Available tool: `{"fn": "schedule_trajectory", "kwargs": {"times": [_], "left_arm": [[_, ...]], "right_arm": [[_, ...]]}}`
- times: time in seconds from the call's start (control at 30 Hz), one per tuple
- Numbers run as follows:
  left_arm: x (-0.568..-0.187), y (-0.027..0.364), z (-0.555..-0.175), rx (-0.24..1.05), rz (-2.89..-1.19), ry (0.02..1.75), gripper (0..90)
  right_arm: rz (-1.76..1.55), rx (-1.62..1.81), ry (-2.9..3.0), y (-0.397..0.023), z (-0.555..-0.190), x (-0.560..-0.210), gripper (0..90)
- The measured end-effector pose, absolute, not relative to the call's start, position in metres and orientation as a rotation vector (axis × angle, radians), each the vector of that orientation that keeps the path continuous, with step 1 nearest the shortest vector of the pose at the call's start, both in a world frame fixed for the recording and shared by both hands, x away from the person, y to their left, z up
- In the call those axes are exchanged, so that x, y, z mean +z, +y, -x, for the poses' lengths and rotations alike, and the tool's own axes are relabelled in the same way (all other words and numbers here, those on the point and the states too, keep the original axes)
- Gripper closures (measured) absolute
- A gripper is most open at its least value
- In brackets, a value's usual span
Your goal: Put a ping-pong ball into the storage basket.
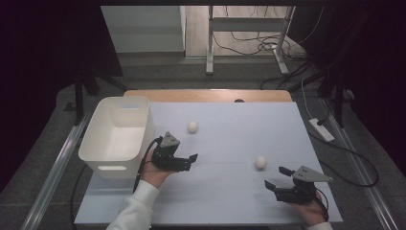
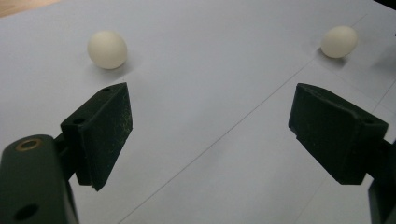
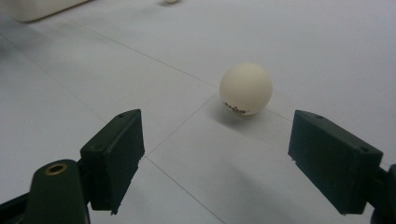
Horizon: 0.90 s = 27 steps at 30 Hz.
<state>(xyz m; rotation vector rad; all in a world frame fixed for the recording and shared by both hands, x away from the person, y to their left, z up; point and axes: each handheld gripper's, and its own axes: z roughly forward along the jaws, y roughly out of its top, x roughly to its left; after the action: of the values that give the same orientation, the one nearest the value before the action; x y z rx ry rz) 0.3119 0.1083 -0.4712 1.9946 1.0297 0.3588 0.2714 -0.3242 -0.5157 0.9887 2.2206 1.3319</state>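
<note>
Bin: white plastic bin [image 1: 116,136] stands at the far-left of the table [image 1: 230,201], empty as far as visible.
Left gripper: left gripper [image 1: 189,162] sits just right of the bin, jaws spread wide, grasping nothing.
Far ball: white ping-pong ball [image 1: 192,126] lies on the table beyond the left gripper, apart from it; in the left gripper view [image 2: 107,49] it sits left of the jaw line.
Near ball: printed ping-pong ball [image 1: 260,162] lies right of centre.
Right gripper: right gripper [image 1: 278,177] is released, jaws wide, the near ball [image 3: 245,89] ahead between them.
Technique: advance until the ball is centred, close gently; a light ball probably rolls if nudged.
</note>
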Motion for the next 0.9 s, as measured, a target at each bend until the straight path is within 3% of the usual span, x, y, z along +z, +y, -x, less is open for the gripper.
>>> {"fn": "schedule_trajectory", "kwargs": {"times": [0.9], "left_arm": [[-0.466,0.099,-0.346,0.361,-2.032,1.045,14.6]], "right_arm": [[-1.009,1.329,2.195,-0.326,-0.273,-0.515,17.2]]}}
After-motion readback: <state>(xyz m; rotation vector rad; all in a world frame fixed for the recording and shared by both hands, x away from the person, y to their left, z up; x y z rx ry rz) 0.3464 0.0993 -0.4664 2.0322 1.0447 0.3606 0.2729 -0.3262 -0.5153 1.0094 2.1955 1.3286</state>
